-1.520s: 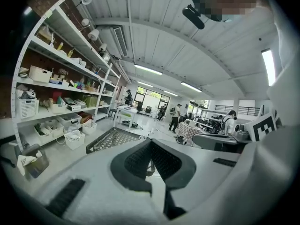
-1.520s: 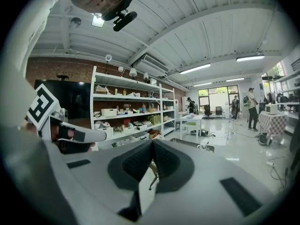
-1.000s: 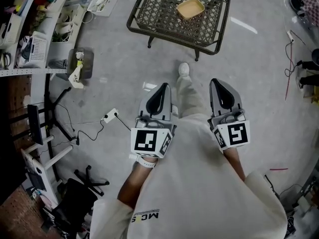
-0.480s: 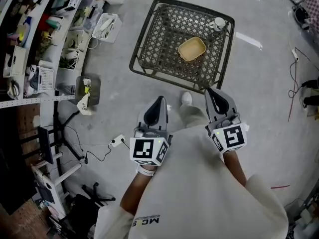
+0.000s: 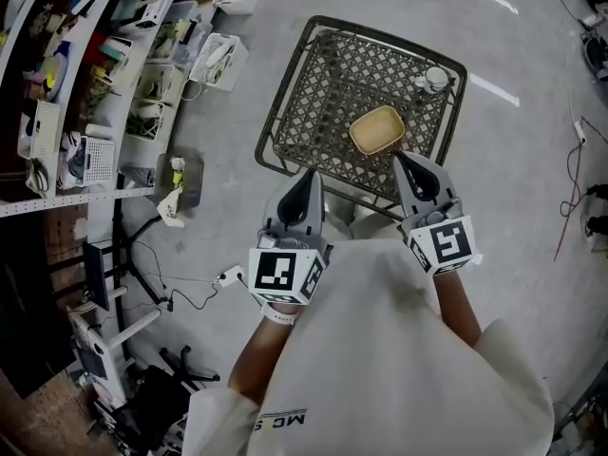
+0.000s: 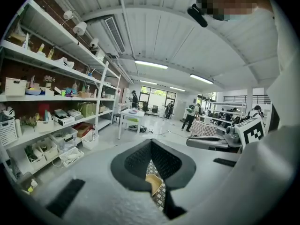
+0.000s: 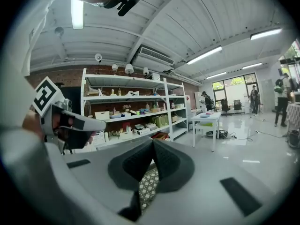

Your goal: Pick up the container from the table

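Observation:
A tan, shallow square container (image 5: 377,129) sits on a dark metal lattice table (image 5: 313,112), toward its right half. My left gripper (image 5: 306,180) is shut and empty, its tip over the table's near edge, to the left of and short of the container. My right gripper (image 5: 407,161) is shut and empty too, its tip just short of the container's near right corner. In the left gripper view the container (image 6: 153,183) shows through the gap under the shut left gripper (image 6: 151,143). Under the shut right gripper (image 7: 153,143) only the lattice table (image 7: 149,184) shows.
A white cup (image 5: 435,78) stands at the table's far right corner. Shelves (image 5: 104,74) with bins and boxes line the left side. A power strip (image 5: 226,275) with cables and a tray (image 5: 182,180) lie on the grey floor at the left.
The table and container have come nearer and lower in the head view as the person stepped forward. Both gripper tips, formerly over bare floor, now reach the table's near edge.

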Tool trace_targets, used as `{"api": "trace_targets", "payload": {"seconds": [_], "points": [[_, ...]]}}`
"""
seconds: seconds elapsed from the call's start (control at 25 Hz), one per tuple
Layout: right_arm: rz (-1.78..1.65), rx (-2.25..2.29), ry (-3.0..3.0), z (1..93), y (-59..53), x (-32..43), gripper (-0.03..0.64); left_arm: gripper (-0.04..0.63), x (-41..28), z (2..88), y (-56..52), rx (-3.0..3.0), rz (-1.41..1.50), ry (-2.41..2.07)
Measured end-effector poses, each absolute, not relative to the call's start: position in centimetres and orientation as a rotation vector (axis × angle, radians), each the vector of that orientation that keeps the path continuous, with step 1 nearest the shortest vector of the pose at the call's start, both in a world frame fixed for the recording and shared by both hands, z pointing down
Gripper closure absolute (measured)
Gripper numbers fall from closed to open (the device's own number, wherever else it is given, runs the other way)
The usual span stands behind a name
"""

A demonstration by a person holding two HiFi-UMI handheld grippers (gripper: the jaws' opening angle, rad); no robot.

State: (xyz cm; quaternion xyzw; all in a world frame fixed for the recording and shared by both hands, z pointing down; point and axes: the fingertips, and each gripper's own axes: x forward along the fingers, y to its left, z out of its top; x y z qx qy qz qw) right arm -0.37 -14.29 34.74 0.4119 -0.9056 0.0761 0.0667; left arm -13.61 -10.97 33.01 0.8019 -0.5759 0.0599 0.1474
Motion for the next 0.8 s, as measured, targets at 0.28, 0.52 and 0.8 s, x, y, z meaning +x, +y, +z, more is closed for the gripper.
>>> {"api": "trace_targets", "payload": {"seconds": [0.28, 0.52, 0.8], "points": [[0.295, 1.314, -2.67, 36.5, -16.3, 1.0, 0.6, 0.581, -13.0, 33.3, -13.4, 2.317, 0.176, -1.618], [0.354, 1.344, -2.627, 38.4, -17.1, 2.2, 0.6, 0.581, -11.6, 34.3, -14.2, 2.329, 0.208, -1.569], [0.419, 1.309, -2.597, 41.5, -18.6, 1.5, 0.6, 0.581, -11.8, 35.7, -14.4, 2.304, 0.244, -1.545]]}}
